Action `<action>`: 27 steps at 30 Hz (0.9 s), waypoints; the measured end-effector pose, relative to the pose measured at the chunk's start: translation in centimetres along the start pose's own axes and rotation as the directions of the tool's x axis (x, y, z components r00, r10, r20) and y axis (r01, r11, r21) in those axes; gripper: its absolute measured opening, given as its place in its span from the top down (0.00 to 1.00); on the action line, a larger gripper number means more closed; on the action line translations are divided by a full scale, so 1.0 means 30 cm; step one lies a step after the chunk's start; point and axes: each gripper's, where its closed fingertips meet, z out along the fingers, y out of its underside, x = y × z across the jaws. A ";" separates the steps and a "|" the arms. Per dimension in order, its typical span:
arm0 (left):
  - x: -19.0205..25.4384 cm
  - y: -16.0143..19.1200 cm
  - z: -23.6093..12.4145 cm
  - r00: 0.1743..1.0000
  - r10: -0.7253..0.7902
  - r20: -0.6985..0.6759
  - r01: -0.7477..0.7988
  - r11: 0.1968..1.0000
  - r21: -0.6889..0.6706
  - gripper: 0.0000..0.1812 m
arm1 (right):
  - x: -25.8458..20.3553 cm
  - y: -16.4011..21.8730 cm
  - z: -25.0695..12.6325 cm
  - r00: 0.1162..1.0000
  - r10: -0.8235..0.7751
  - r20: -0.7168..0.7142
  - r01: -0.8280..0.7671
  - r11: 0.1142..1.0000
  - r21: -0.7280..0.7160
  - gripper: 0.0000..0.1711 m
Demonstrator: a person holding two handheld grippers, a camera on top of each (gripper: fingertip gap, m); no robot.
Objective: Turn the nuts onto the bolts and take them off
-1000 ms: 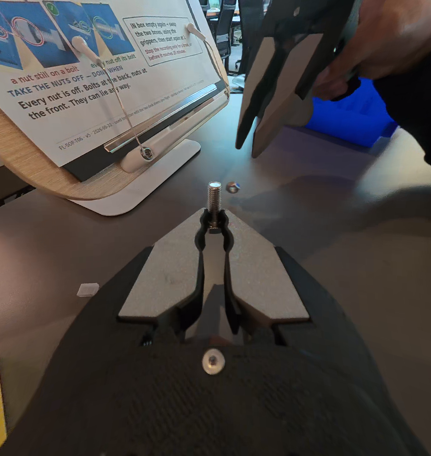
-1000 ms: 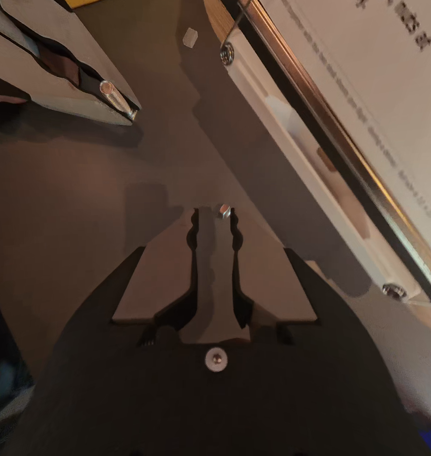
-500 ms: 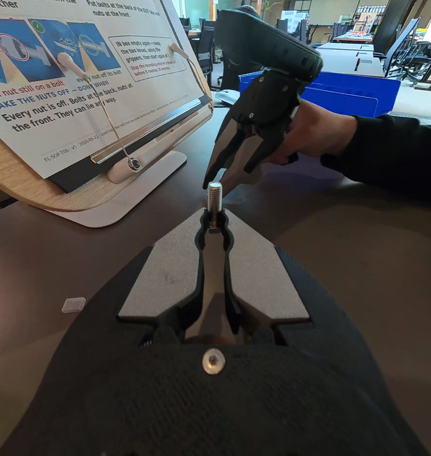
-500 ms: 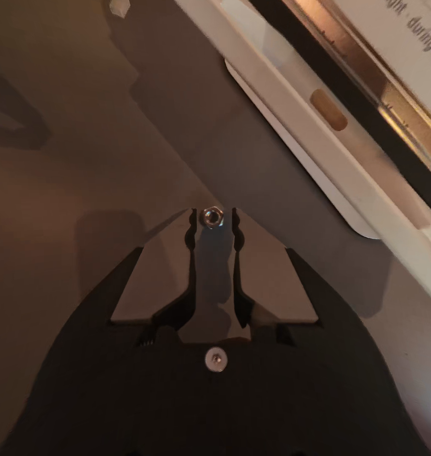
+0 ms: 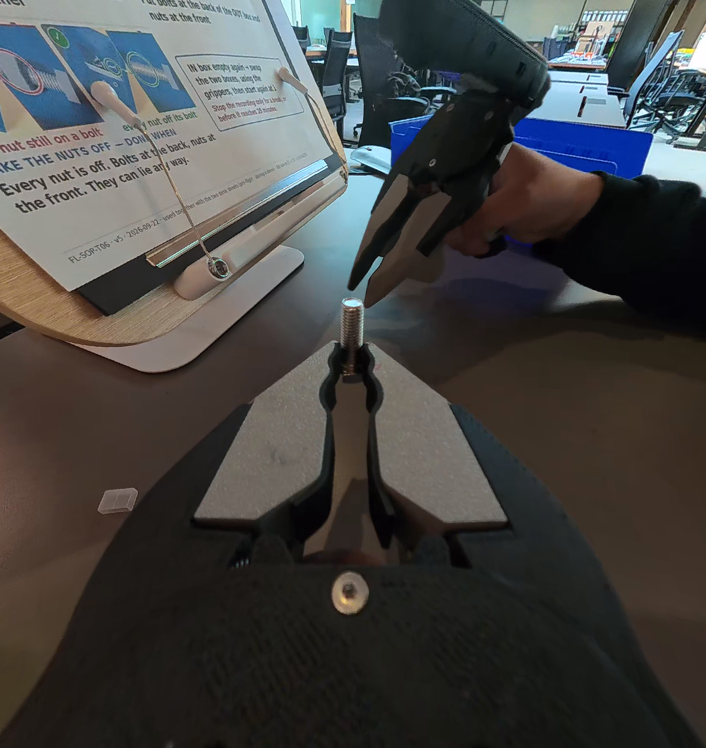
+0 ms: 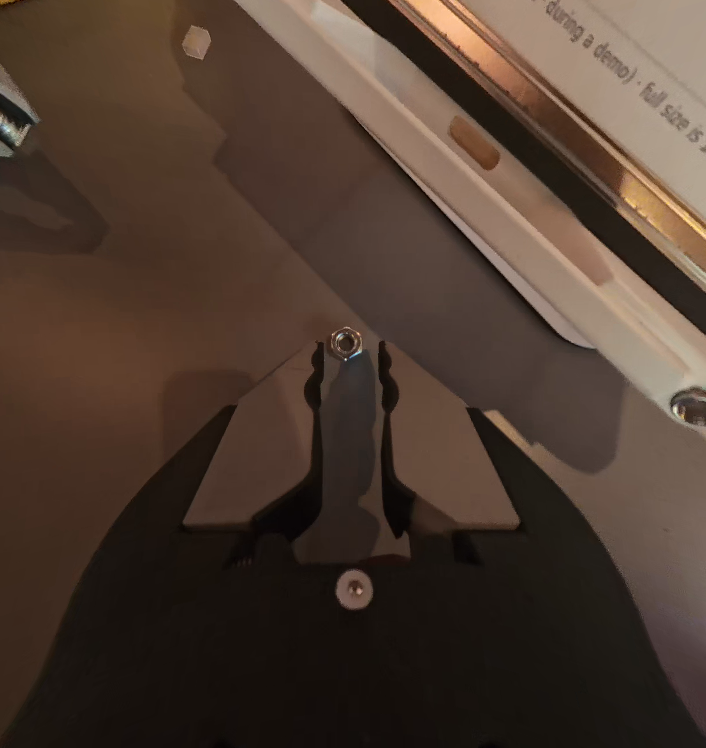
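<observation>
My left gripper [image 5: 351, 349] is shut on a silver bolt [image 5: 352, 326]; its threaded end sticks out past the fingertips, above the dark table. A small silver hex nut [image 6: 346, 344] lies flat on the table [image 6: 141, 303]. My right gripper [image 6: 350, 353] is open and points steeply down at the nut, which sits just at the tips, between the two fingers and apart from both. In the left wrist view the right gripper [image 5: 359, 295] hangs tips-down right behind the bolt and hides the nut. The left gripper's tip [image 6: 3, 137] with the bolt shows at the right wrist view's left edge.
A wooden document stand [image 5: 100, 324] with an instruction sheet on a white base [image 6: 484, 210] stands close to the nut, on the left. A blue bin [image 5: 586, 141] is at the back right. A small clear plastic piece [image 5: 117, 500] lies on the table. A person's hand [image 5: 537, 210] holds the right gripper. The tips of one gripper are about 15 centimetres away from the tips of the other. The small clear plastic piece [image 5: 117, 500] is about 15 centimetres from my left fingertips. It is also in sight in the right wrist view [image 6: 195, 40].
The right gripper has come down from high over the table to the nut, so its open tips now flank it. The left gripper still holds the bolt in place.
</observation>
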 end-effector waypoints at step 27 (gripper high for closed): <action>0.020 -0.004 0.006 1.000 0.019 -0.022 -0.019 1.000 0.006 0.96 | -0.111 -0.123 -0.026 0.973 -0.153 0.172 0.130 0.982 0.140 0.92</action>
